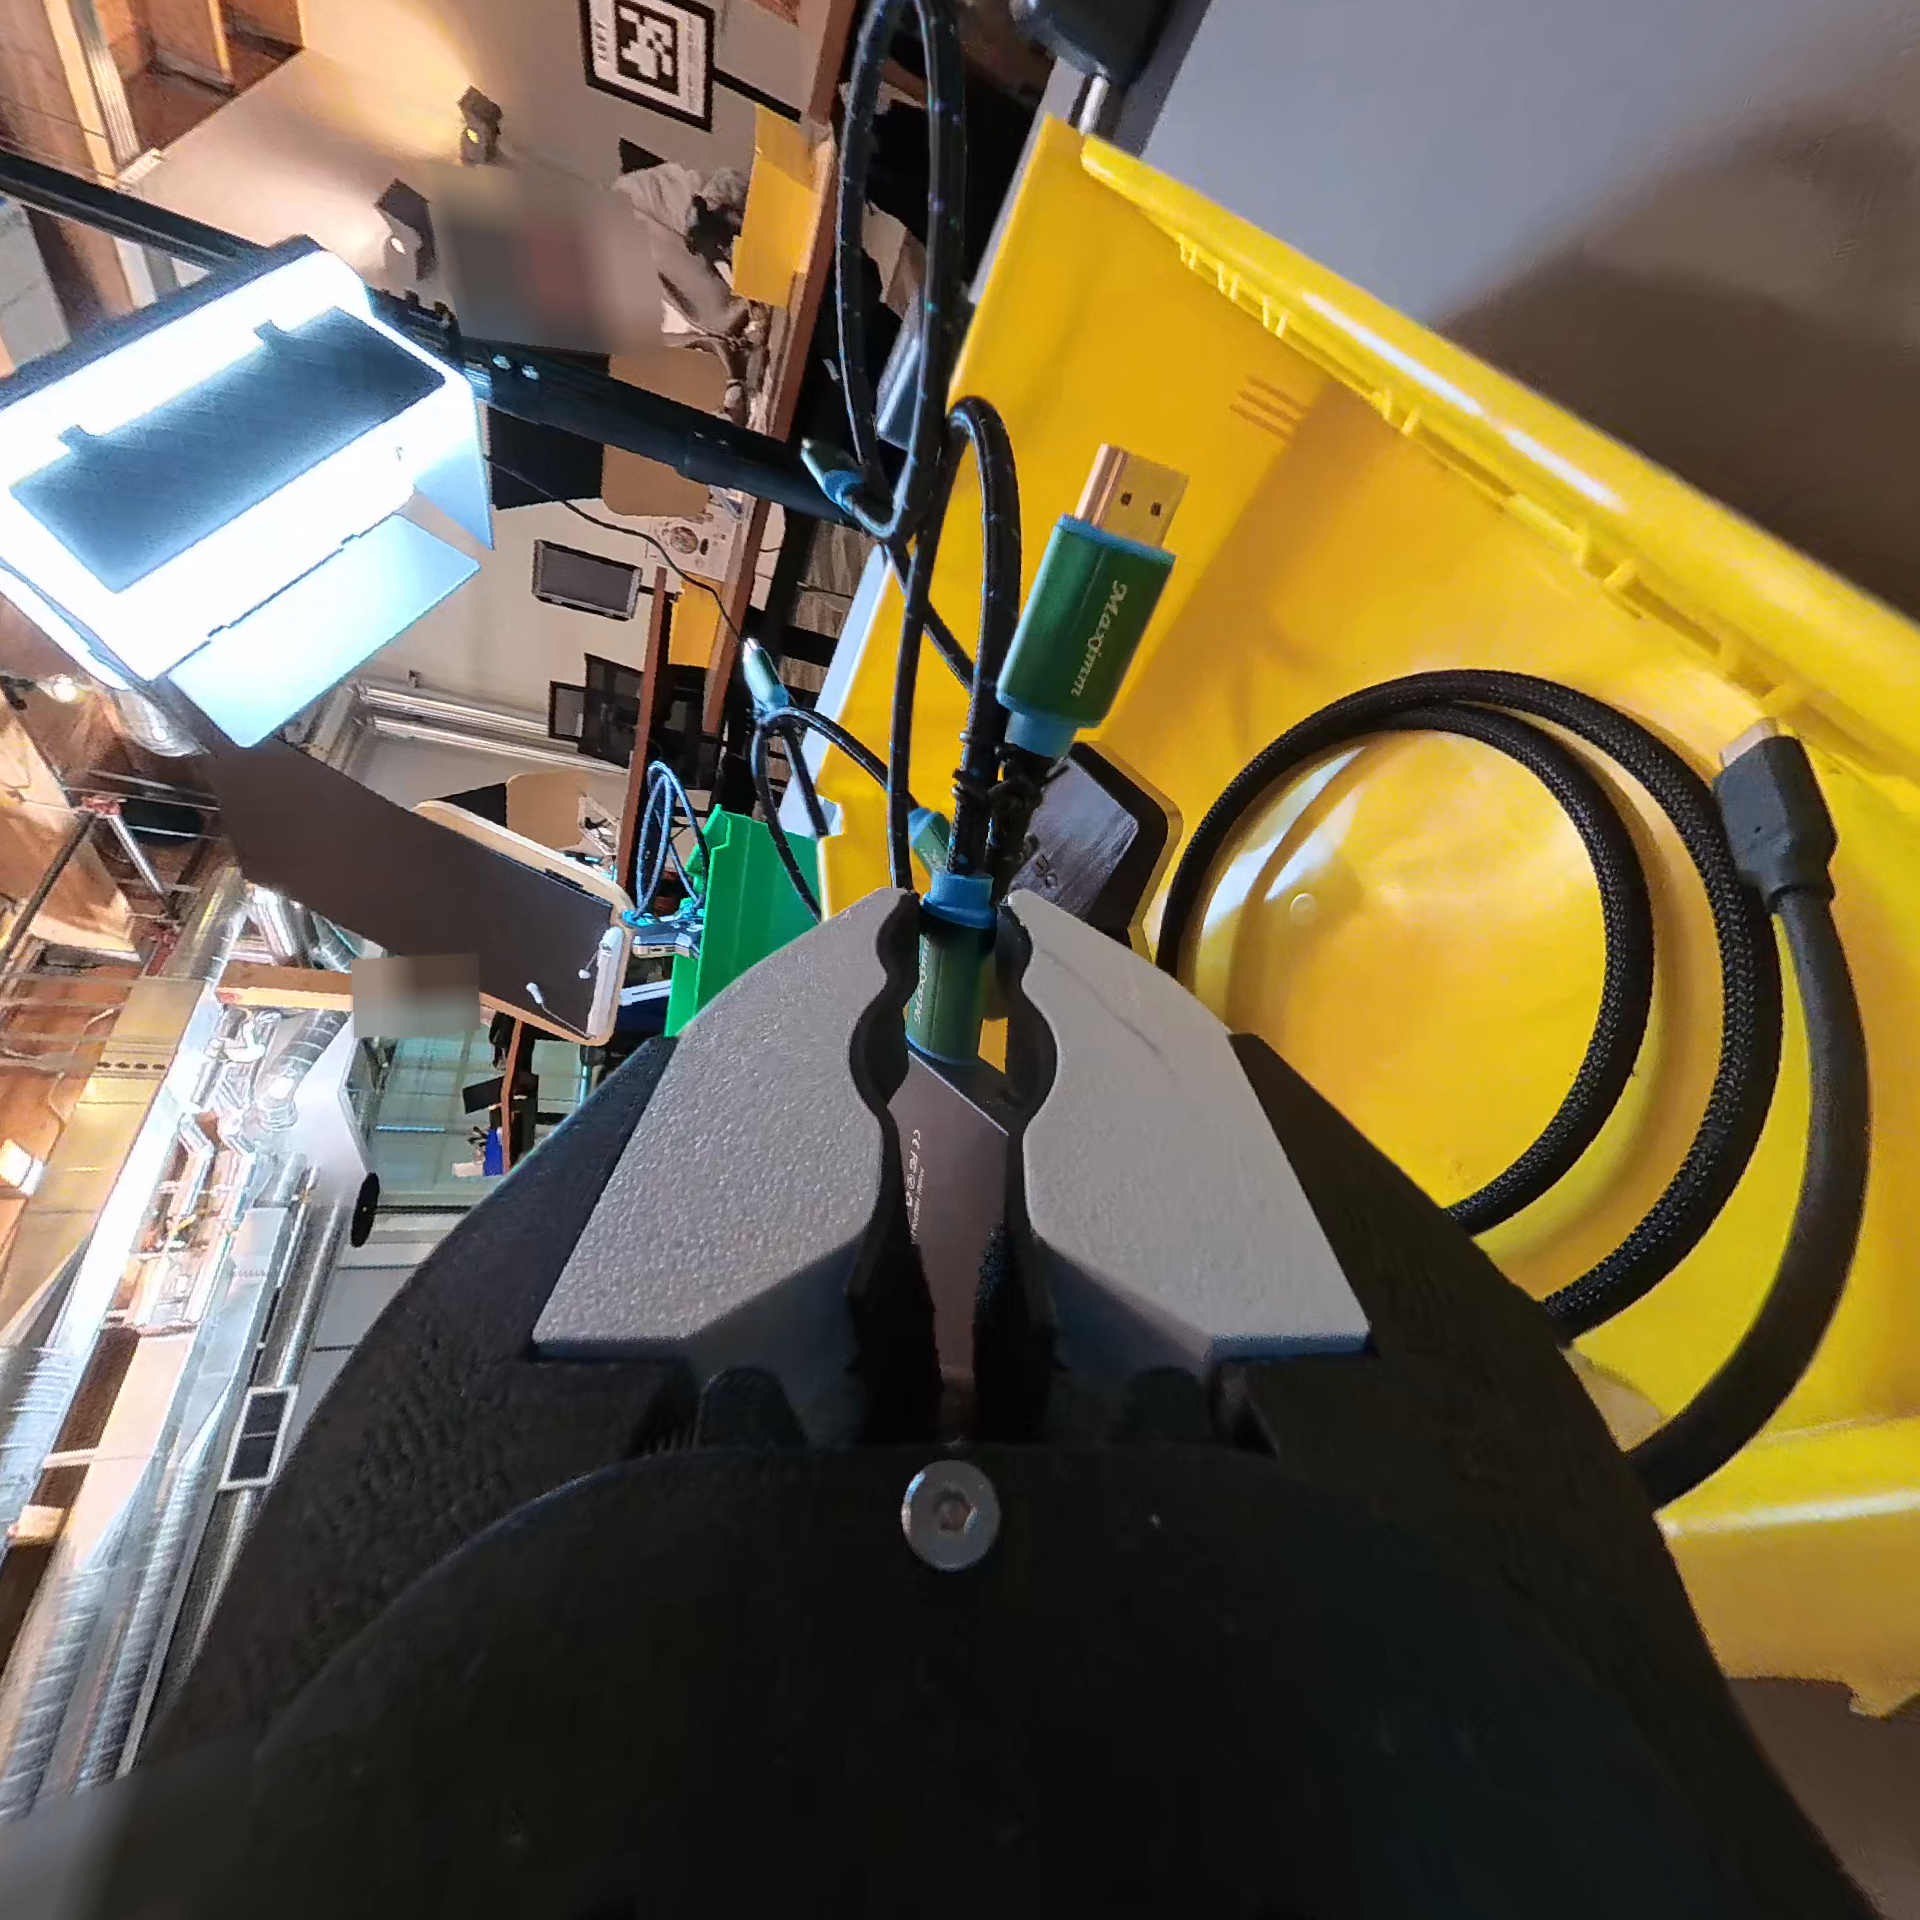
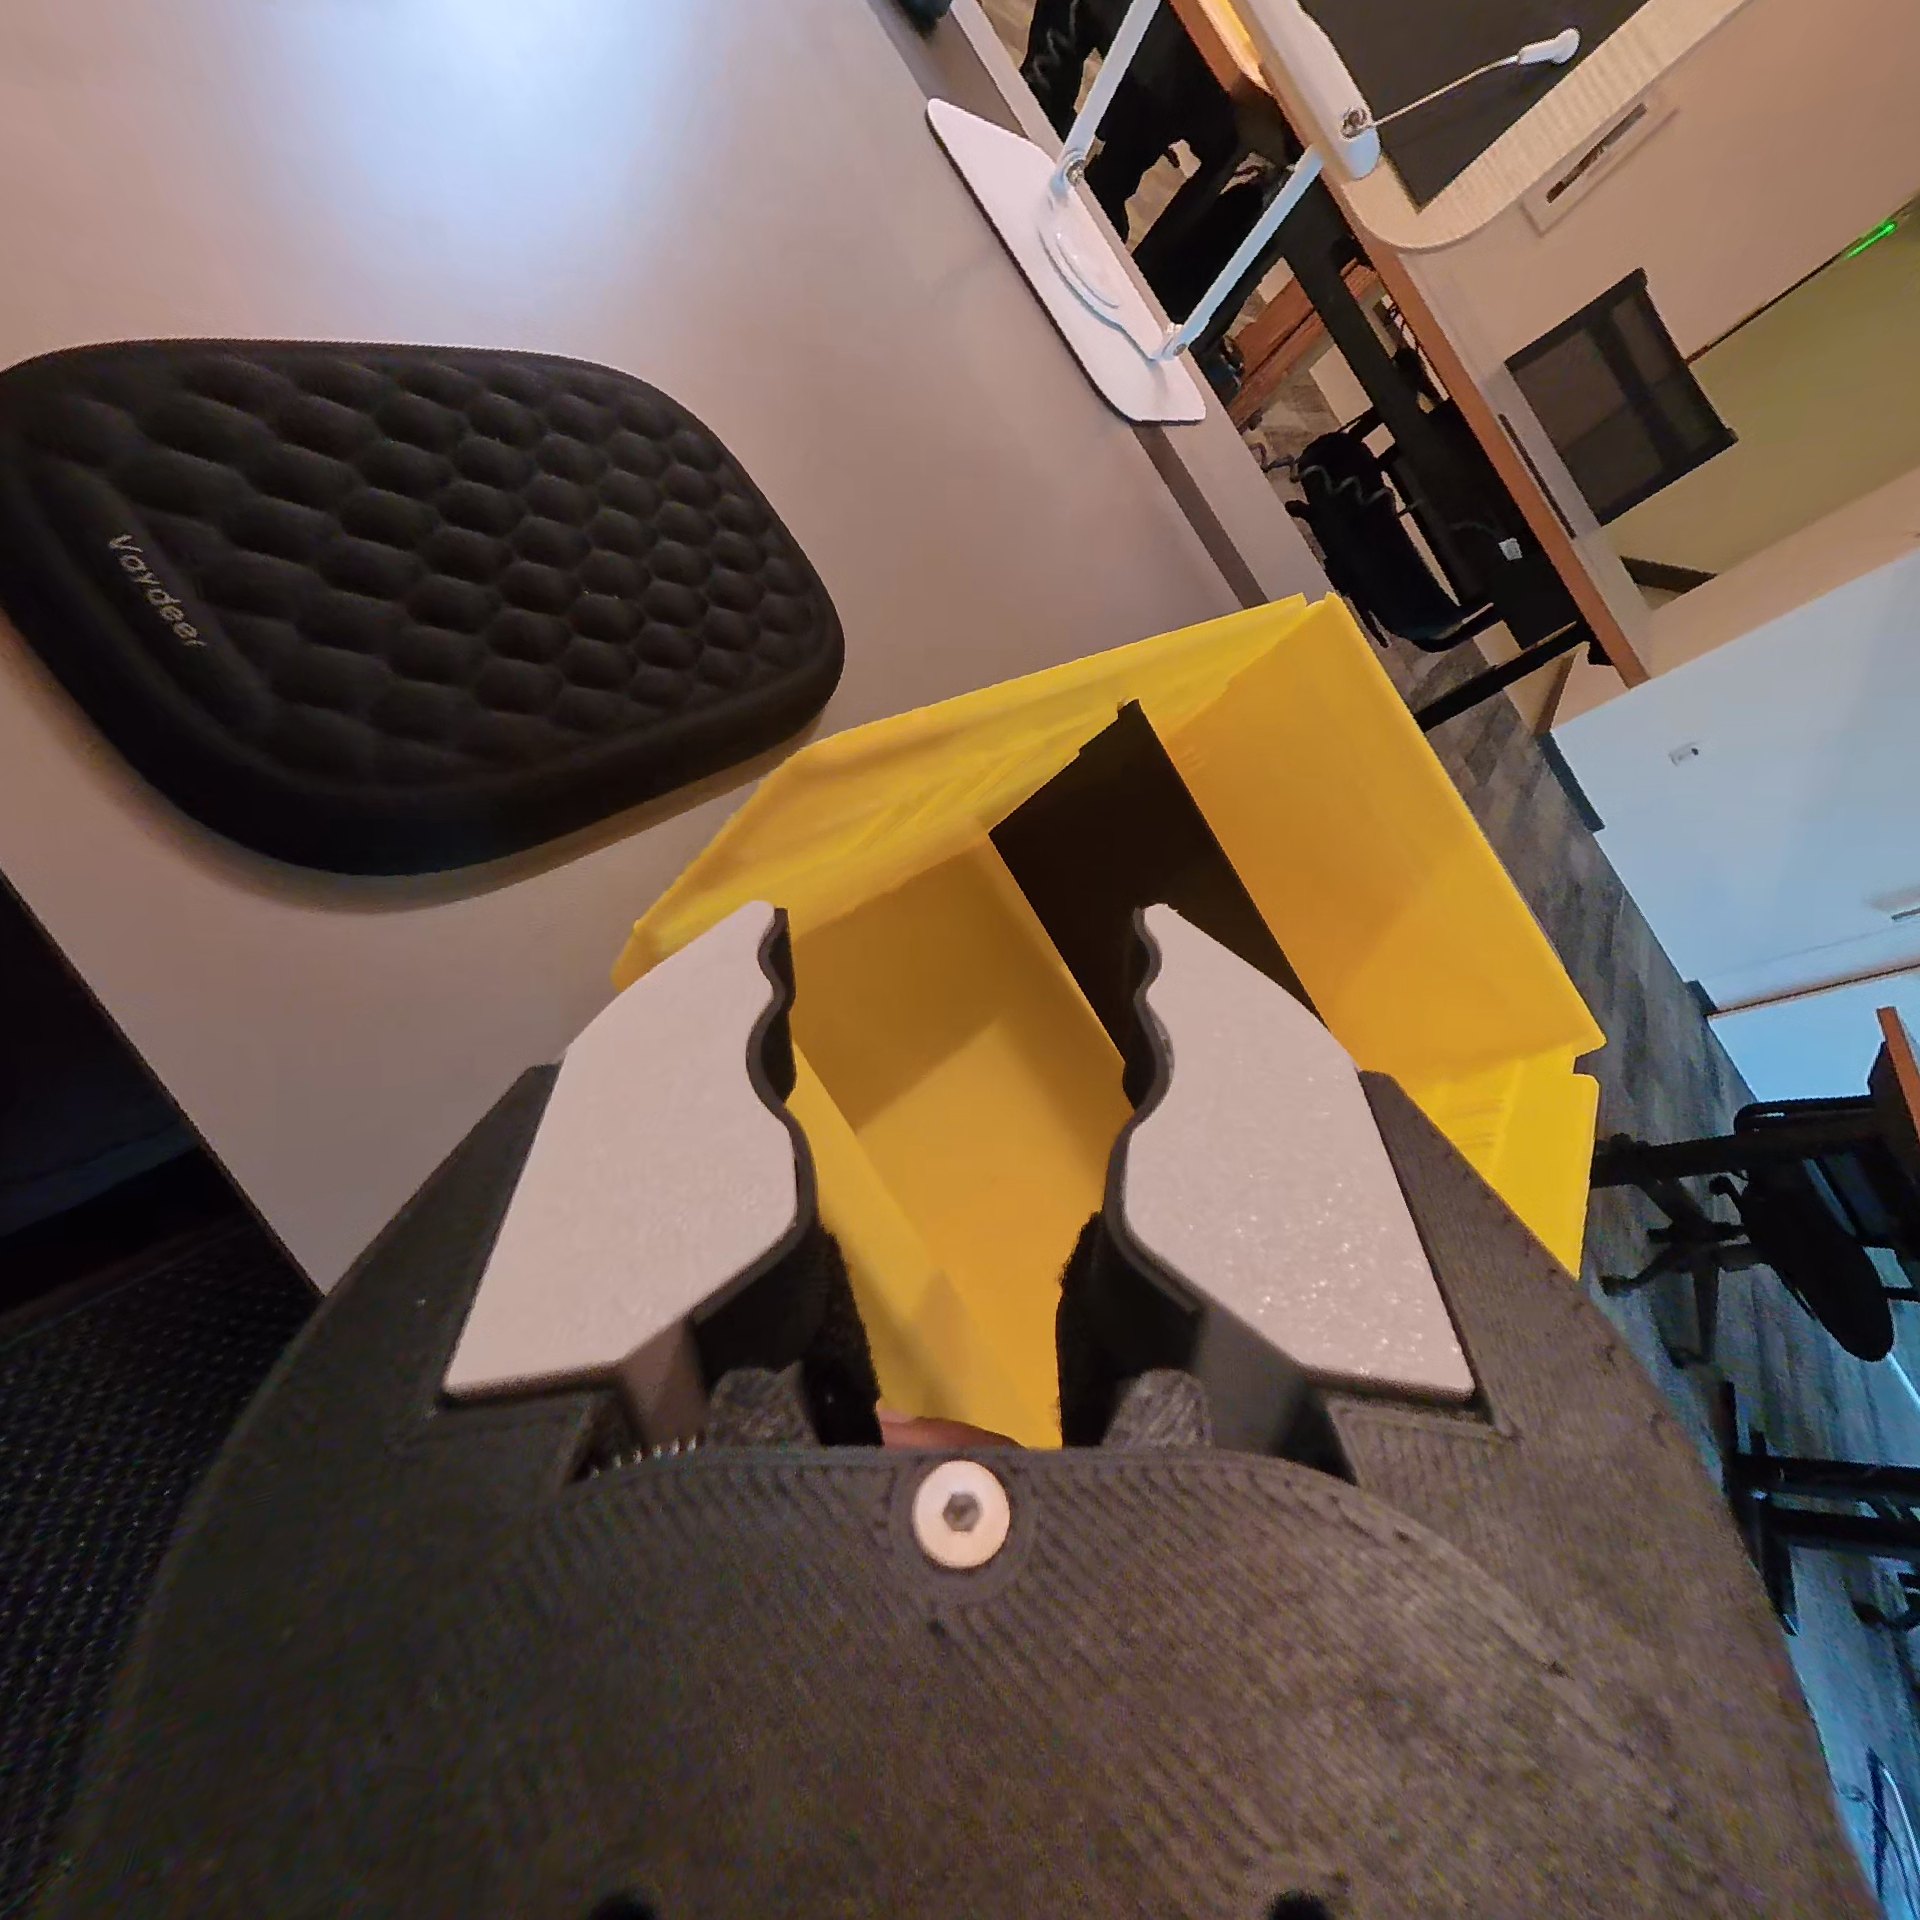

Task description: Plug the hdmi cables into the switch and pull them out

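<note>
Between the left gripper's (image 1: 951, 935) clenched fingers sits the switch (image 1: 951, 1153), one green plug (image 1: 945, 987) in it. Another plug (image 1: 1091, 613) dangles free. The right gripper (image 2: 961, 940) is spread wide before a yellow bin (image 2: 1351, 883).

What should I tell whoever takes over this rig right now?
Left gripper: shut on the switch, with one green HDMI plug seated in it.
Right gripper: open and empty, pointed at the yellow bin with its black divider.
A second green HDMI plug hangs free, gold tip exposed. A black cable lies coiled in the yellow tray.
Done: one plug is in. Left: probably plug in the free one, then pull both out.
</note>
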